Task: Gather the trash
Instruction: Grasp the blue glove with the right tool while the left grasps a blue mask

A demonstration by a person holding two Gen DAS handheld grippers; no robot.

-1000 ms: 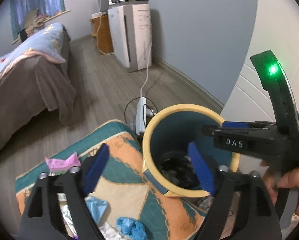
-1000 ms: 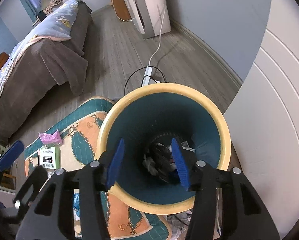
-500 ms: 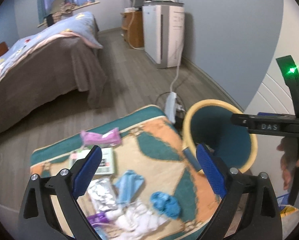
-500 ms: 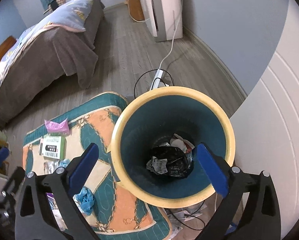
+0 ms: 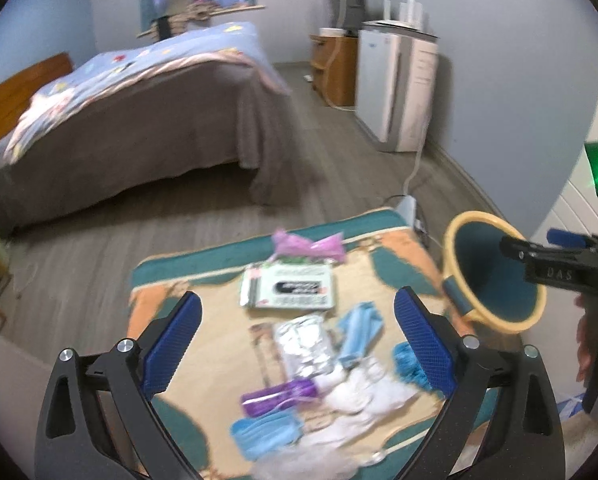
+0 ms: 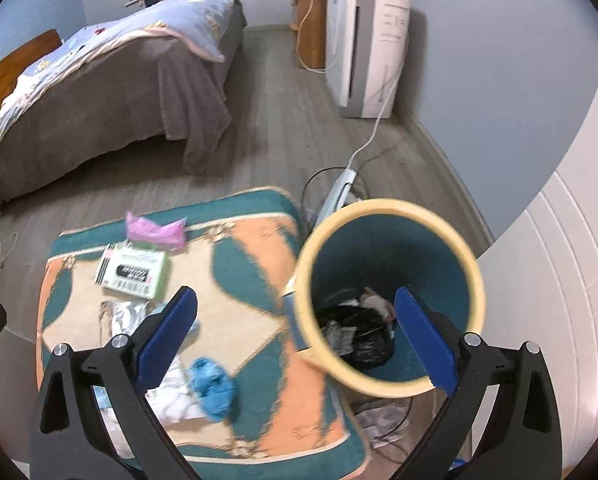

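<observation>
Both tools are empty with their fingers spread wide. The left tool (image 5: 297, 340) hangs over the litter on the patterned rug (image 5: 203, 292); the right tool (image 6: 295, 330) hangs by the yellow-rimmed bin (image 6: 391, 292) that stands just off the rug's right edge.

The step in hand looks like choosing the next piece of trash. Nearest between the left fingers are a crumpled foil wrapper (image 5: 305, 344), a blue face mask (image 5: 357, 332) and a purple wrapper (image 5: 279, 398), with white tissue (image 5: 363, 396) beside them. To do it well, the person should pick one piece that lies apart from the others, lower the tool straight down with one finger on each side, and press close to the rug so that thin film or paper is caught and not pushed away. The flat green and white packet (image 5: 289, 290) may need taking by an edge. A pink bag (image 5: 311, 244) lies at the rug's far end.

The right view looks down into the bin and shows a black bag (image 6: 359, 336) and scraps at the bottom; the left view sees only the bin's rim and inner wall. The left view shows the purple wrapper and a second mask (image 5: 265, 434) nearest the camera, which the right tool's own body hides.
</observation>
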